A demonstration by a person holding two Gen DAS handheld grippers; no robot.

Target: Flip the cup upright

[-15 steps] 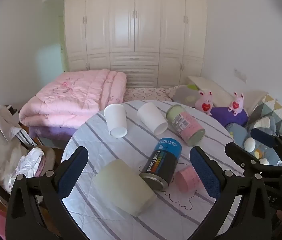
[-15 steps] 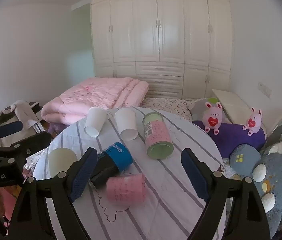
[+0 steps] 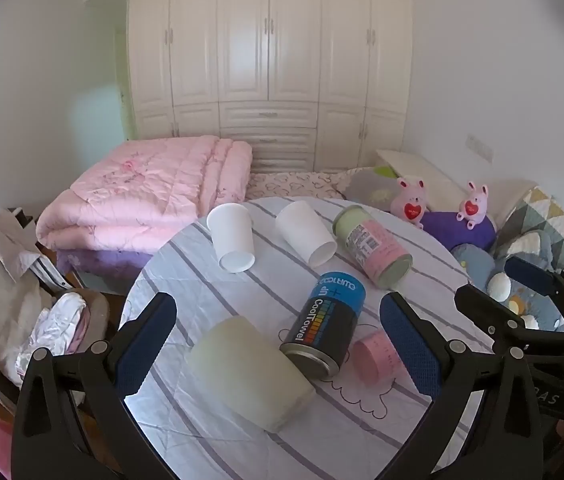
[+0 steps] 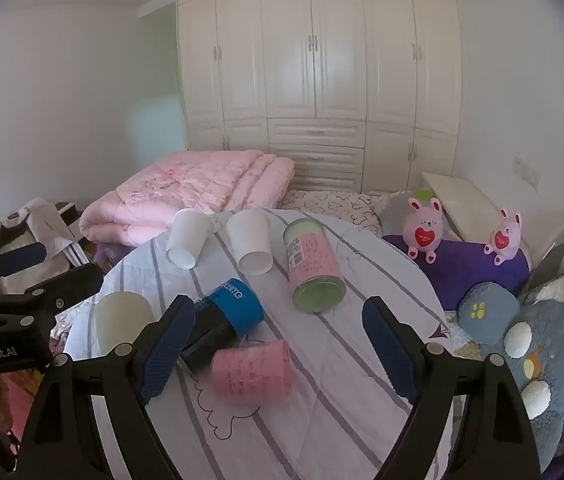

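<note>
A: How do the two tools stand?

B: The left gripper [image 3: 278,340] hangs above the near edge of the round table [image 3: 186,280], its blue-padded fingers [image 3: 146,340] spread wide with nothing between them. The right gripper [image 4: 278,344] is spread just as wide and also holds nothing; it hovers over the near side of the same table.

A: And the cups?

B: All lie on their sides. In the left wrist view a pale frosted cup [image 3: 250,372] lies at about 7 o'clock from the table's middle, between the left fingers and touching the black-and-blue CoolTowel can [image 3: 325,320]. A small pink cup [image 4: 252,370] lies between the right fingers, at 5 o'clock from that can and just beside it.

A: Farther out?

B: Two white paper cups [image 3: 234,236] lie at 11 and 12 o'clock, near each other, mouths toward the far side. At 1 o'clock lies a pink-labelled green canister [image 3: 371,246]. Beyond the table: a folded pink quilt [image 3: 150,192] at 10 o'clock, white wardrobes [image 3: 270,60] at 12, and two pink plush bunnies [image 4: 423,232] on a purple cushion [image 4: 461,272] at 2 o'clock.
</note>
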